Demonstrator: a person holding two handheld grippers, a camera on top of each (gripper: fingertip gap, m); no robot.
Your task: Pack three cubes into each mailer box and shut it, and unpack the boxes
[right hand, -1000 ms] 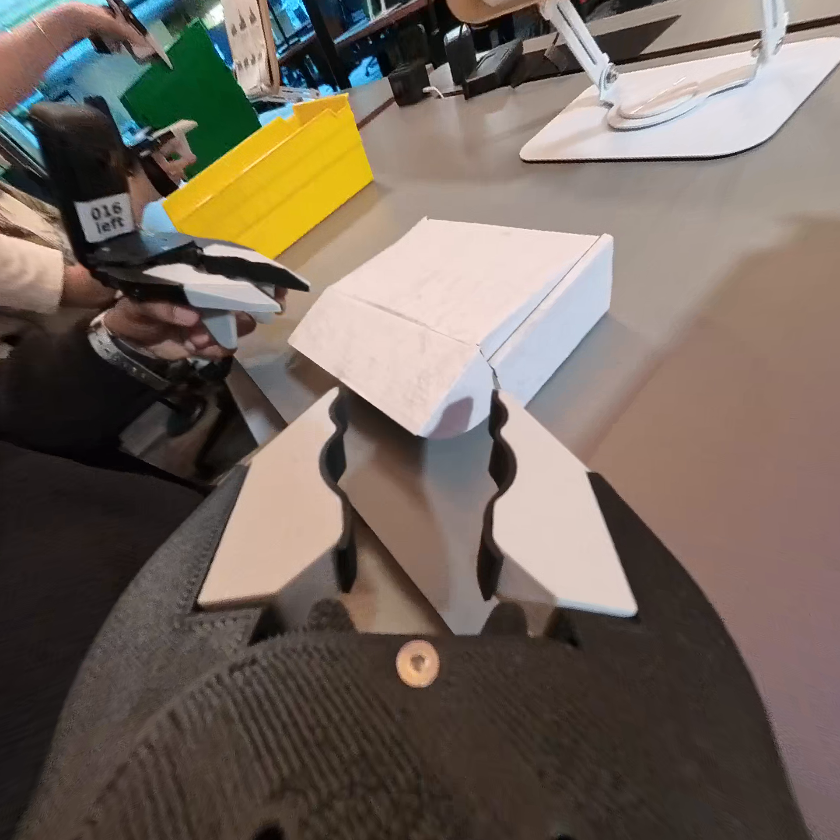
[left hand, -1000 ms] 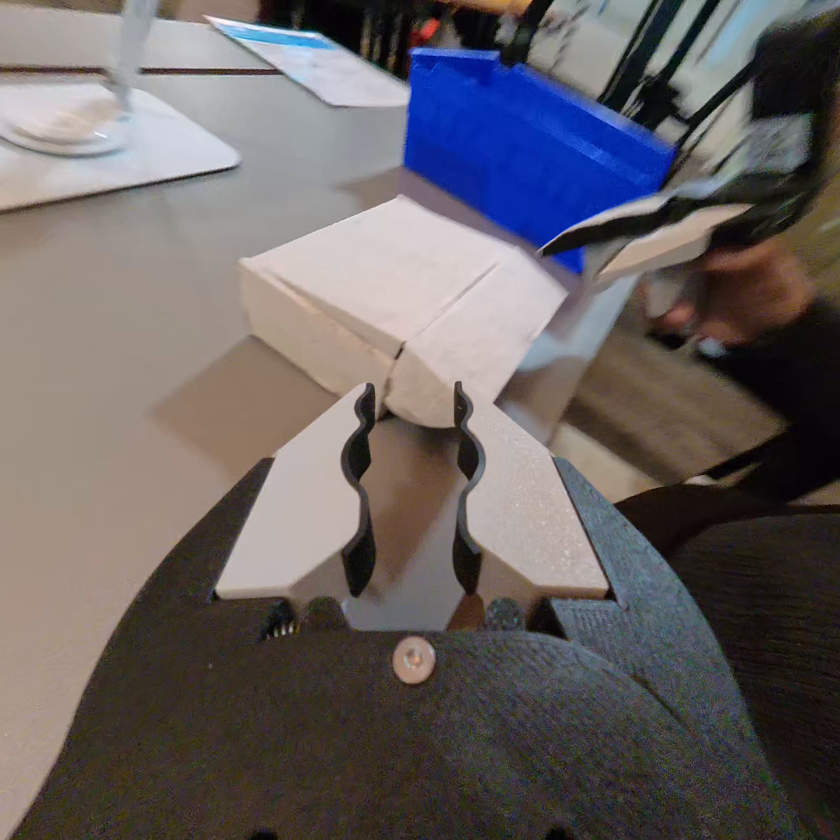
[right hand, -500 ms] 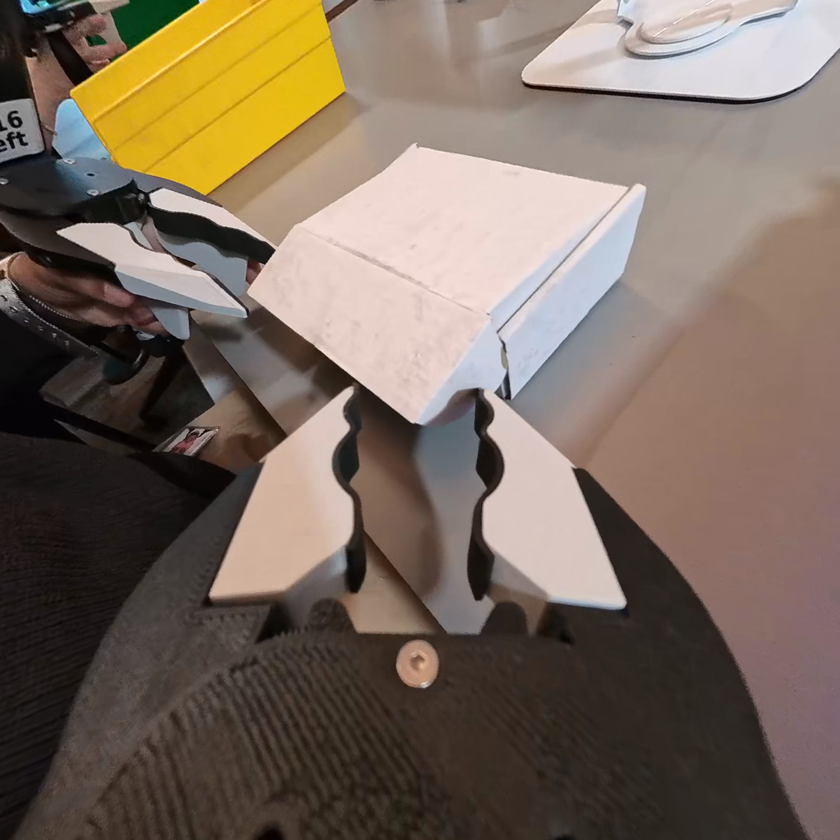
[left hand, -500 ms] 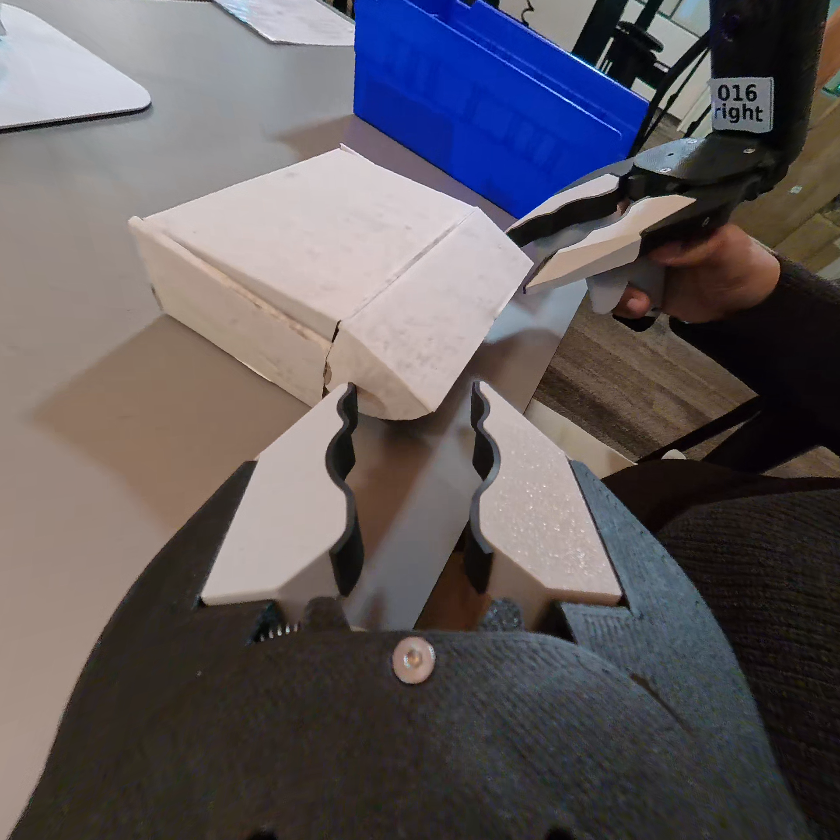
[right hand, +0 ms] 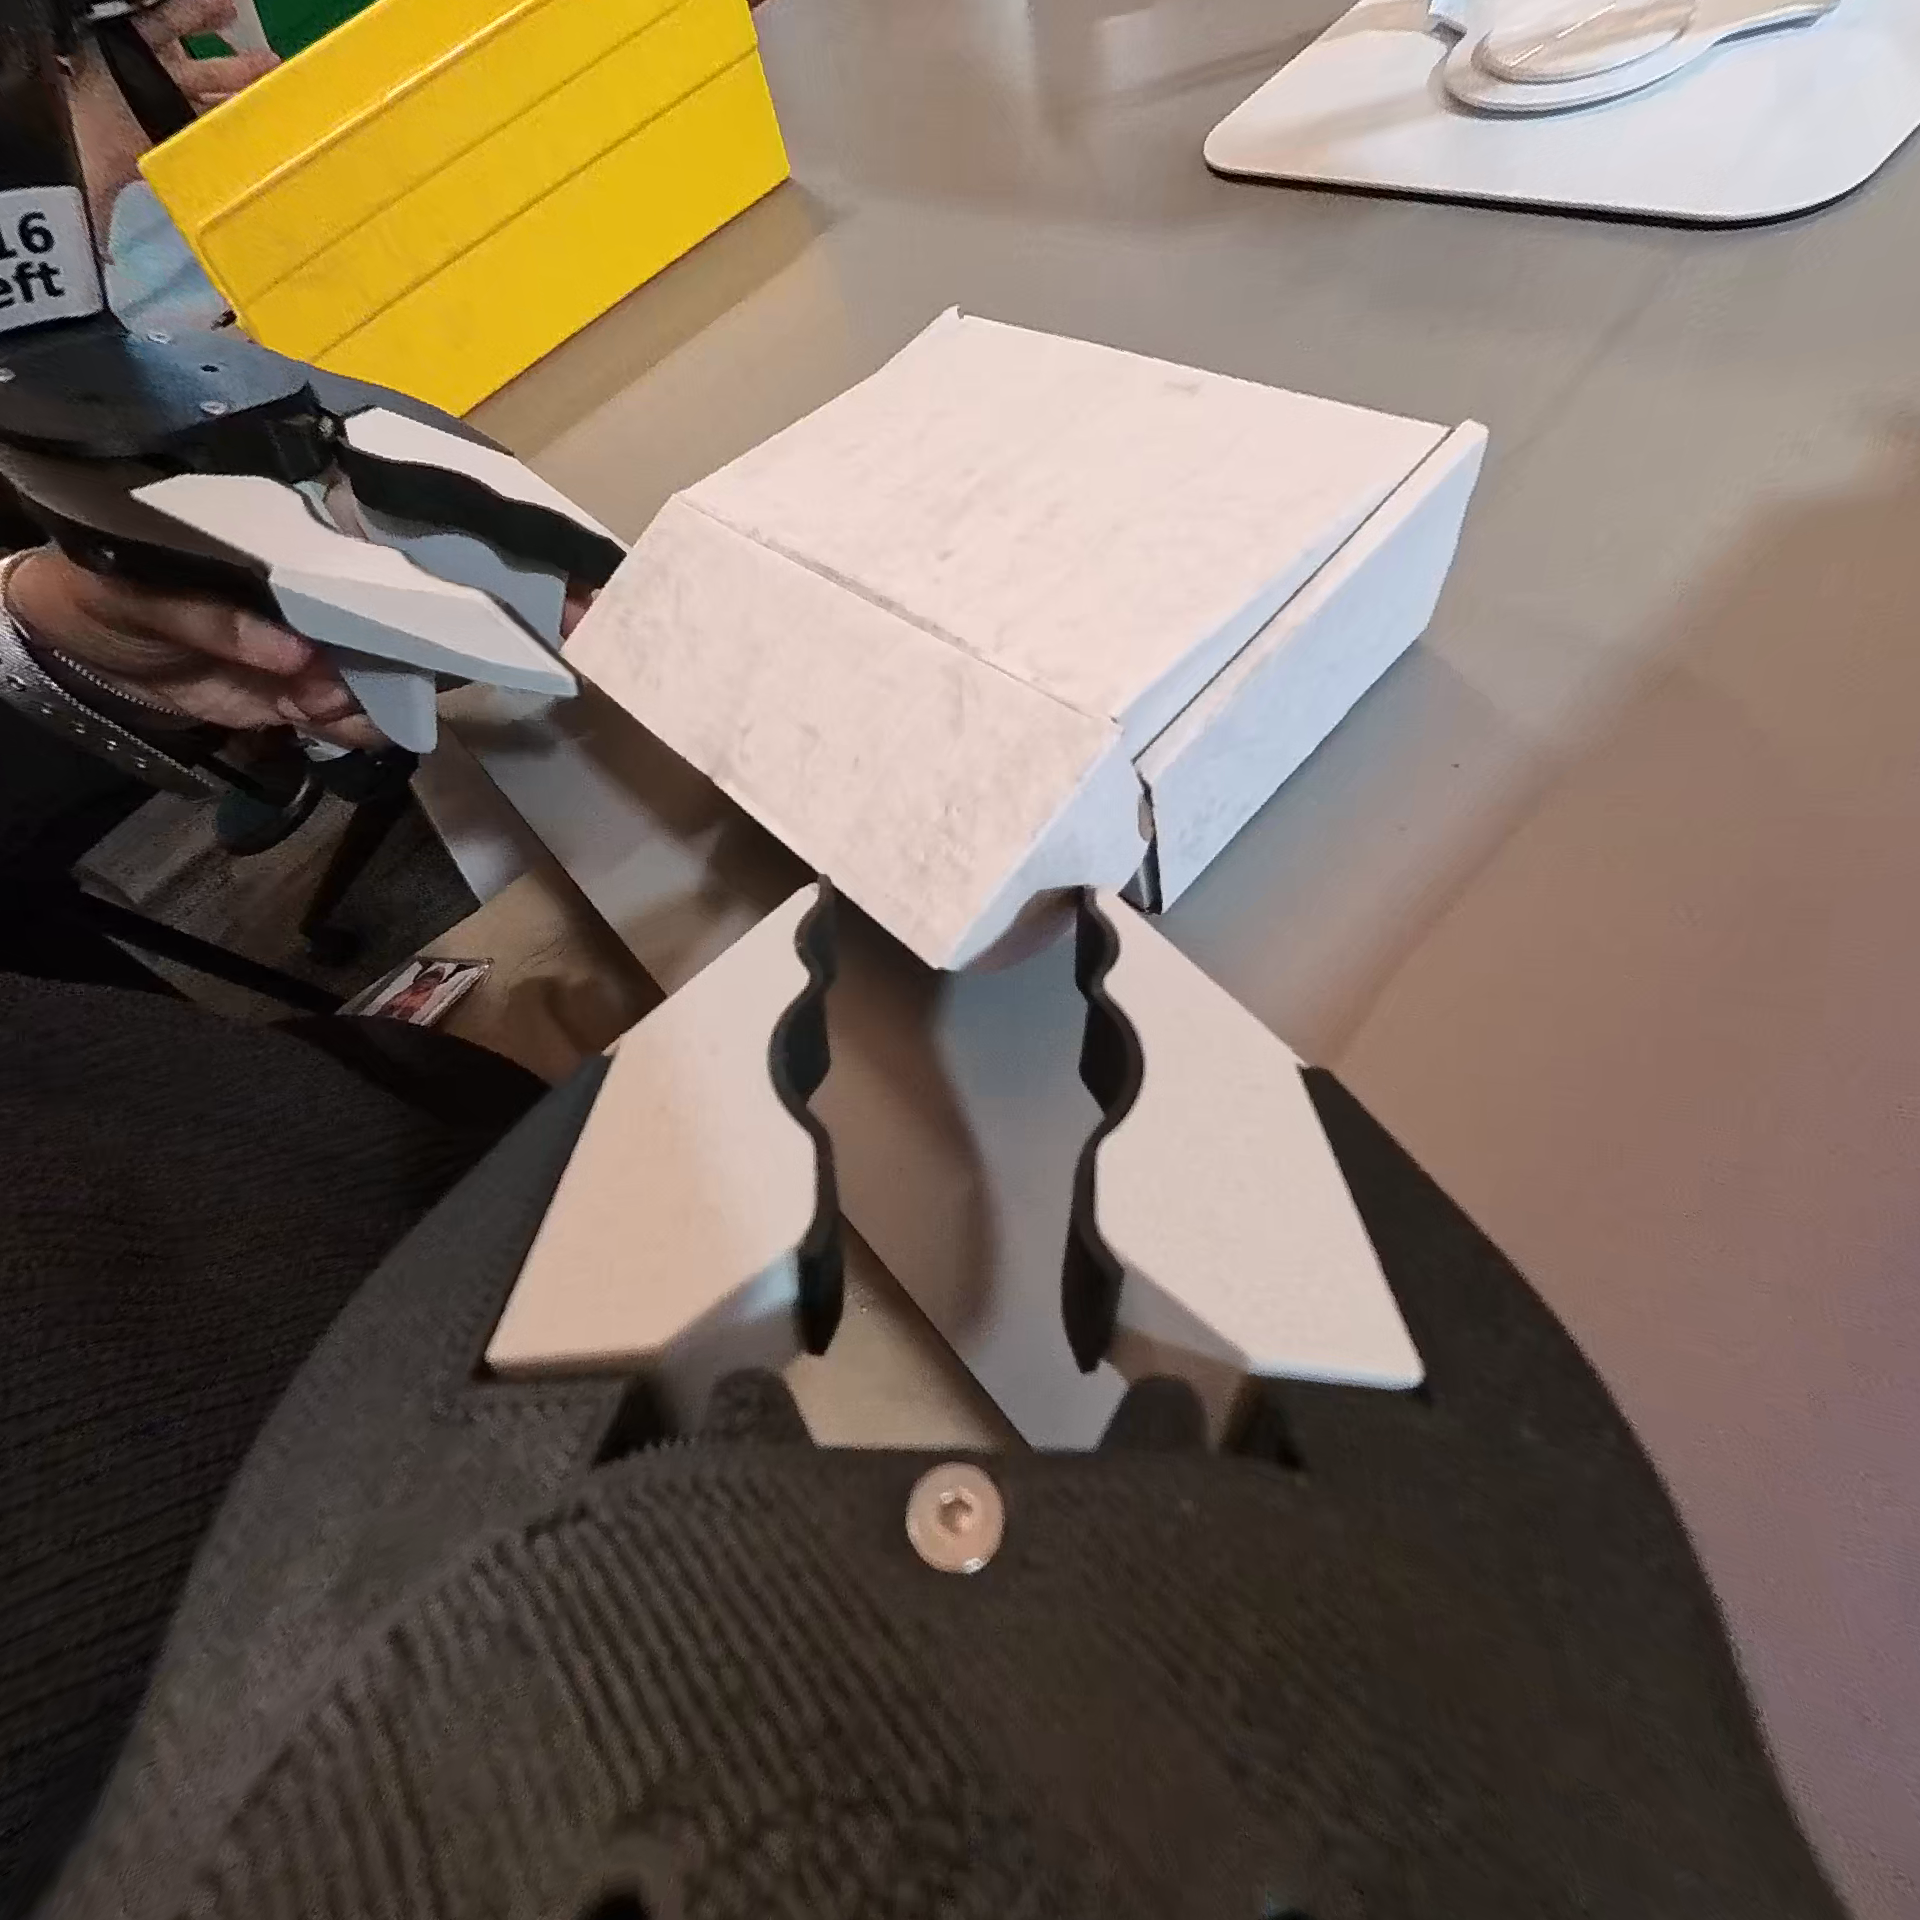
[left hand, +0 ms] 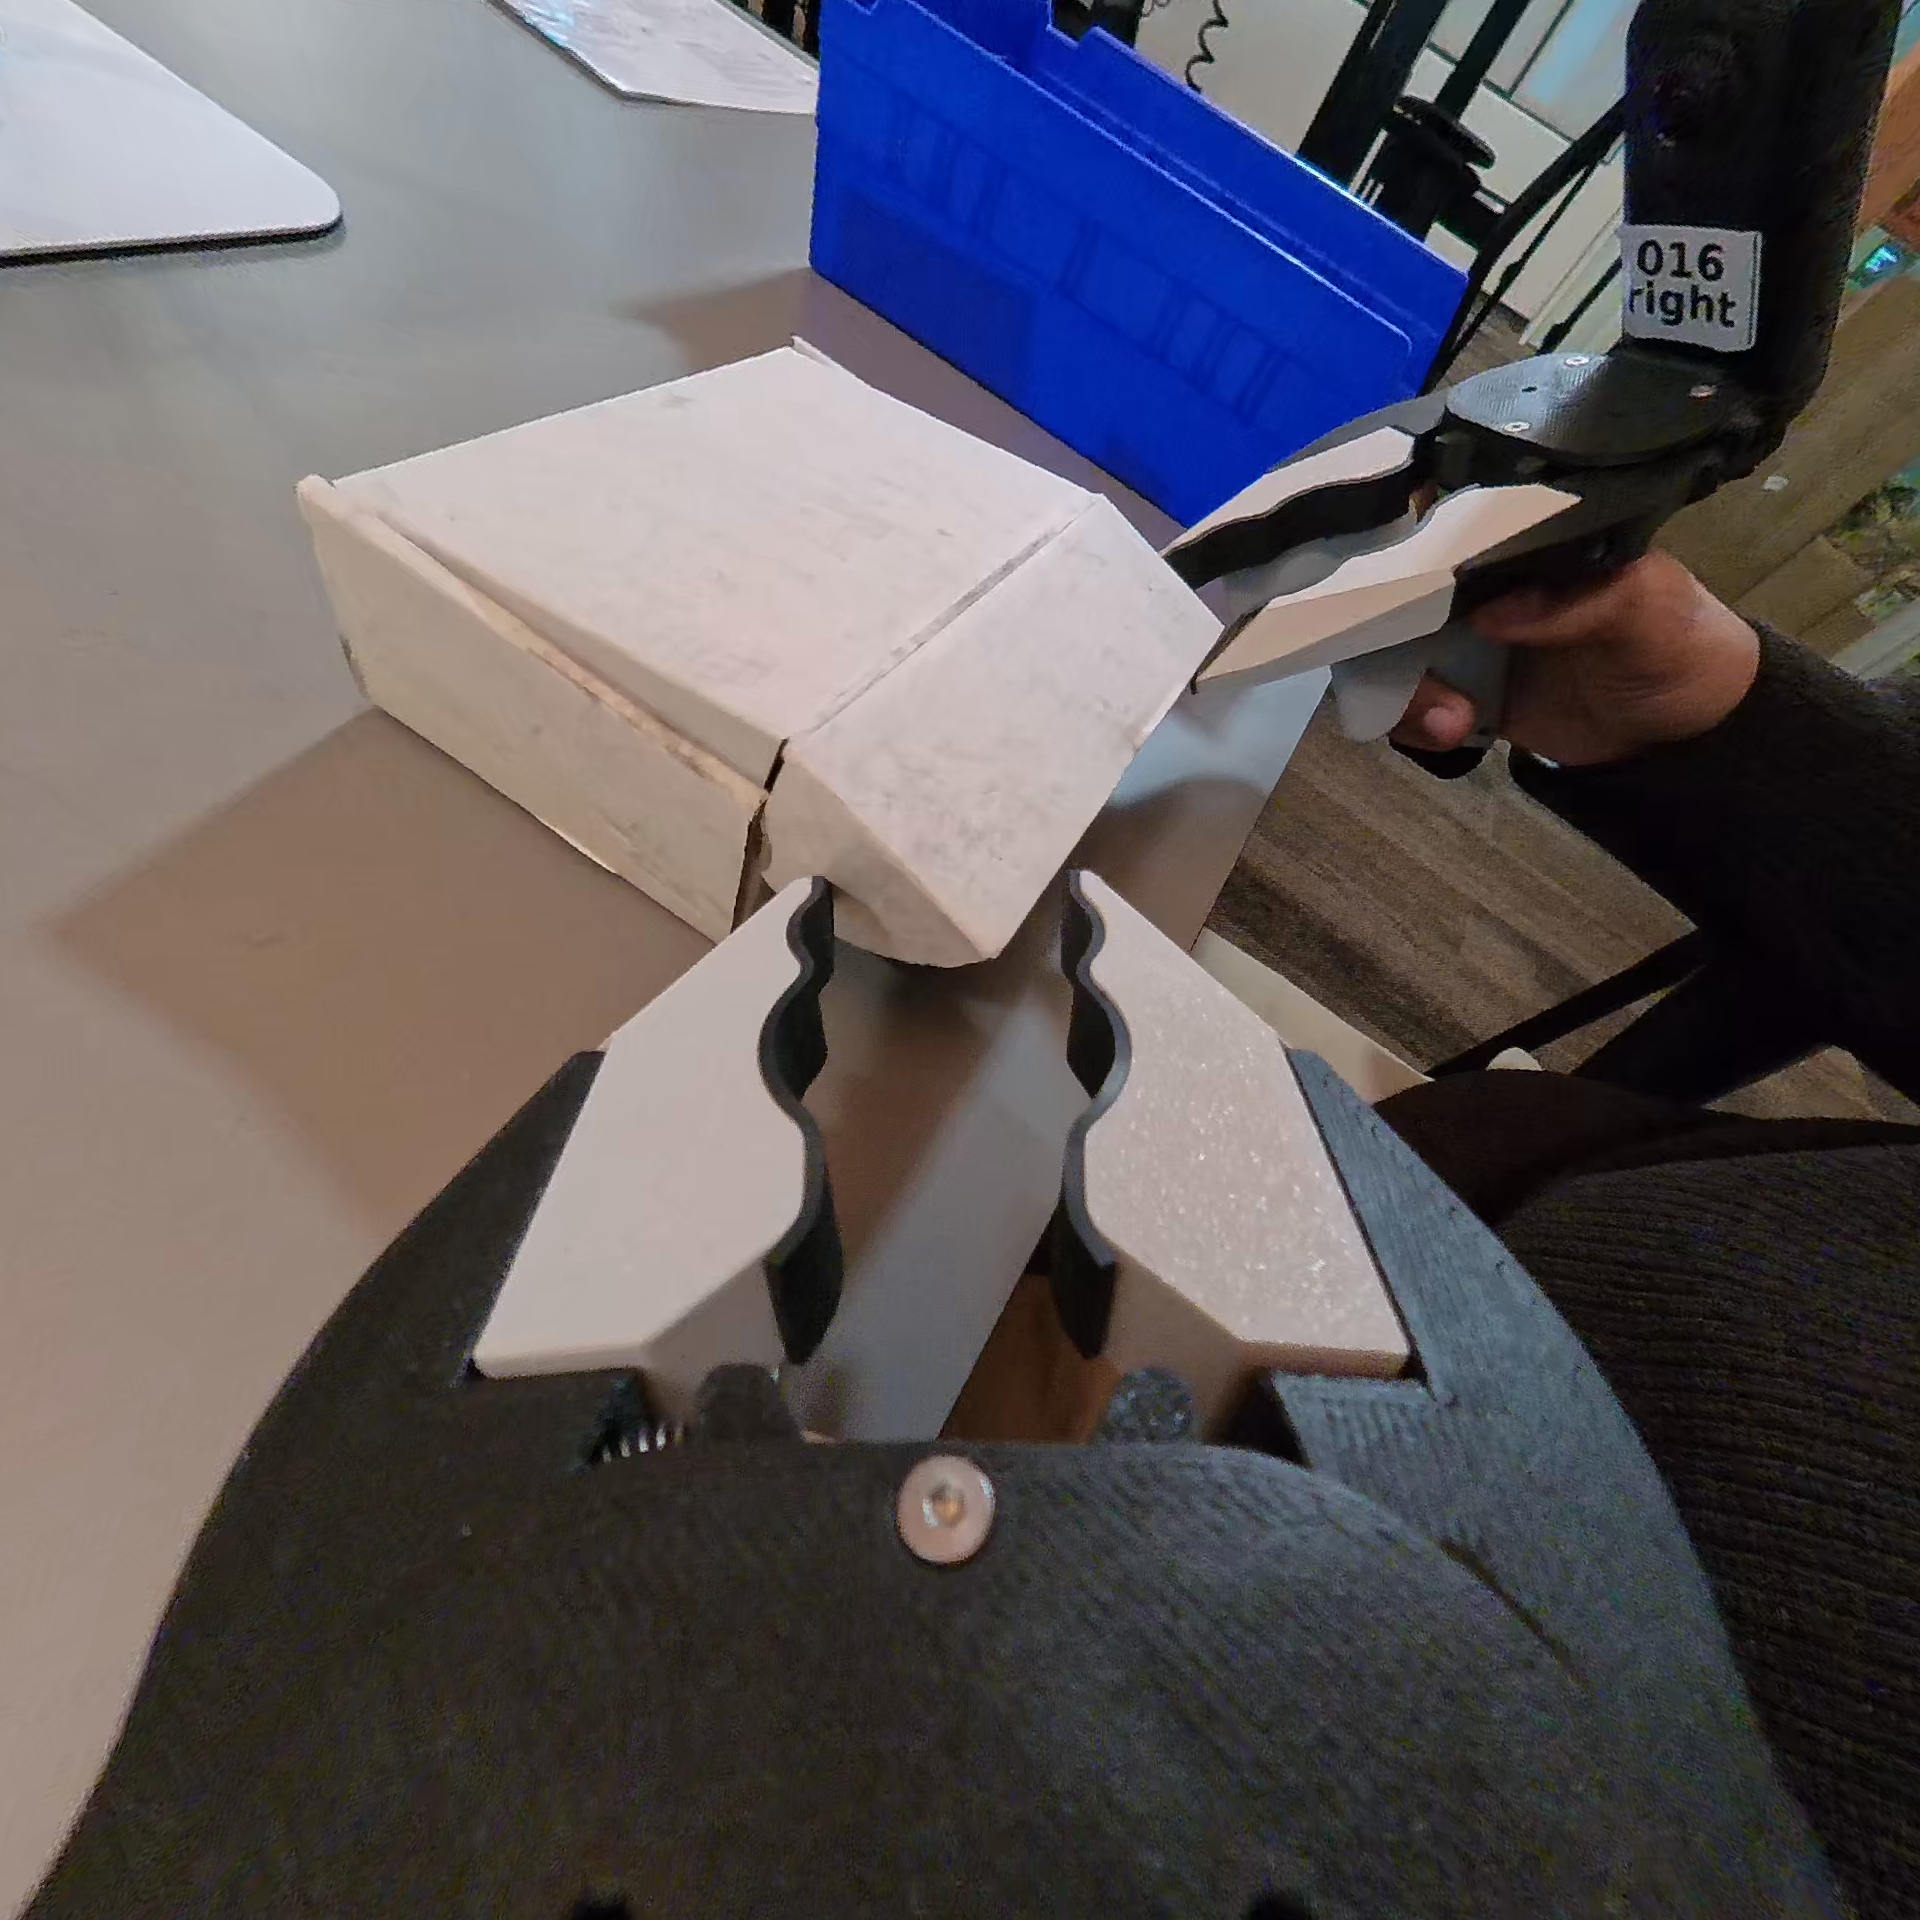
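A white mailer box (left hand: 727,540) lies on the grey table (left hand: 260,935) with its lid down. Its front flap (left hand: 966,748) sticks out past the table's front edge. My left gripper (left hand: 948,899) is open, with the flap's near corner just at its fingertips. My right gripper (right hand: 956,914) is open at the flap's other corner (right hand: 997,883). Each gripper also shows in the other's view, open at the far end of the flap: the right (left hand: 1195,618) and the left (right hand: 592,613). No cubes are in view.
A blue bin (left hand: 1091,270) stands behind the box on one side and a yellow bin (right hand: 468,208) on the other. A white stand base (right hand: 1704,135) lies farther back on the table. The table edge runs under the flap, with floor (left hand: 1403,914) below.
Both grippers have moved in toward the flap, one at each end. The left jaws have opened wider and the right jaws have narrowed a little. The box has stayed in place.
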